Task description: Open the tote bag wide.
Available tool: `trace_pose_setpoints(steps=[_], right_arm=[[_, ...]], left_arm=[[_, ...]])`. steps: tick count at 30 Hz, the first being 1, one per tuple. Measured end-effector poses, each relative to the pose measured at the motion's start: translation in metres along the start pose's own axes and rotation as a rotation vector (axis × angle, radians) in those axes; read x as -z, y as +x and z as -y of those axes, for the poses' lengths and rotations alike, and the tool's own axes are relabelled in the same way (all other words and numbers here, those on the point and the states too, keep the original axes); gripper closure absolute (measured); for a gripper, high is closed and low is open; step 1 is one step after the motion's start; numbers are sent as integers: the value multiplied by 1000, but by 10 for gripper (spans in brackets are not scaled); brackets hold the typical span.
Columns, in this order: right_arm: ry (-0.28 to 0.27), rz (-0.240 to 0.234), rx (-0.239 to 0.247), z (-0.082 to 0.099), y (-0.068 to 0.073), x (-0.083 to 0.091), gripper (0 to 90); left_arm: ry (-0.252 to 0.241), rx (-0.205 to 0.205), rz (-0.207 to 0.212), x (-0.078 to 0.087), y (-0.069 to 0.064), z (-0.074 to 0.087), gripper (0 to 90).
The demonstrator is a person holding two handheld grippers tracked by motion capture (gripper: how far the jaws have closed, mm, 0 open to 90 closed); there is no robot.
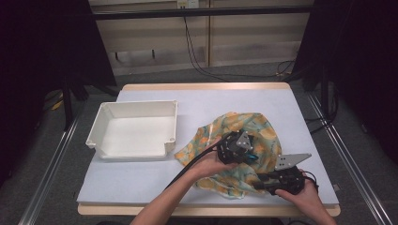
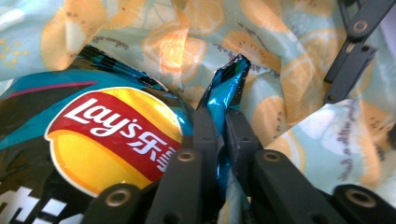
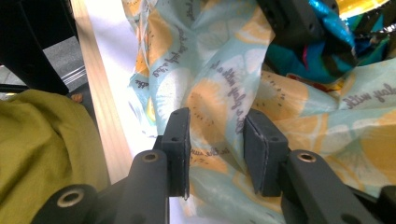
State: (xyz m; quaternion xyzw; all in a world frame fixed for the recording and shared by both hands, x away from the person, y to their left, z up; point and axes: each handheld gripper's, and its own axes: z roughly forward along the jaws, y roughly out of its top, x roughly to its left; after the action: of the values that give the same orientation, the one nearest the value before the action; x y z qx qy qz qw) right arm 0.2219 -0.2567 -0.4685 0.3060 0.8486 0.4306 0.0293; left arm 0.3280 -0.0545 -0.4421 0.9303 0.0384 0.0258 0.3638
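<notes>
A cloth bag (image 1: 263,126) printed with orange slices lies crumpled on the table's right half. Inside it sits a teal Lay's chip bag (image 2: 107,135), whose corner shows in the high view (image 1: 253,153). My left gripper (image 2: 222,116) is shut on the chip bag's crimped top edge, which sticks up between the pads. In the high view that gripper (image 1: 250,157) points down into the cloth. My right gripper (image 3: 217,126) is at the cloth's near edge (image 1: 258,182), its jaws partly closed with a fold of cloth (image 3: 215,98) pinched between them.
A white plastic tray (image 1: 136,105) stands on the table's left half. The wooden front edge of the table (image 3: 100,93) runs close beside the right gripper. A person's sleeve (image 3: 42,149) is just below that edge.
</notes>
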Motion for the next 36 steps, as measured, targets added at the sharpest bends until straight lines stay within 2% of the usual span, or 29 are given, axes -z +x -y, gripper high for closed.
trace_pose_setpoints(steps=[8, 11, 12, 14, 17, 18, 22, 27, 35, 36], right_arm=[[-14, 16, -10, -2, -1, 0, 615], [-29, 31, -8, -3, -2, 2, 633], [-29, 31, -8, -3, -2, 2, 633], [-37, 47, -9, -4, -2, 3, 681], [-54, 67, -7, -5, -3, 4, 828], [-59, 68, -8, -5, -3, 5, 874], [-69, 69, -7, -8, -4, 5, 900], [-62, 62, 15, -13, 0, 0, 900], [-33, 53, 19, -14, 1, -9, 900], [-23, 52, 26, -14, 1, -9, 900]], left_arm=[[-109, 66, 58, 18, 8, 2, 900], [-155, 56, 70, 30, 6, 0, 900], [-155, 56, 70, 30, 6, 0, 900], [-183, 74, 87, 36, 8, 1, 900], [-223, 99, 102, 43, 11, 3, 900], [-227, 91, 101, 45, 12, 3, 900], [-289, 112, 116, 54, 13, 1, 900], [-315, 115, 123, 61, 12, -4, 900], [-321, 123, 133, 59, 10, -12, 900], [-332, 131, 148, 60, 11, -12, 900]])
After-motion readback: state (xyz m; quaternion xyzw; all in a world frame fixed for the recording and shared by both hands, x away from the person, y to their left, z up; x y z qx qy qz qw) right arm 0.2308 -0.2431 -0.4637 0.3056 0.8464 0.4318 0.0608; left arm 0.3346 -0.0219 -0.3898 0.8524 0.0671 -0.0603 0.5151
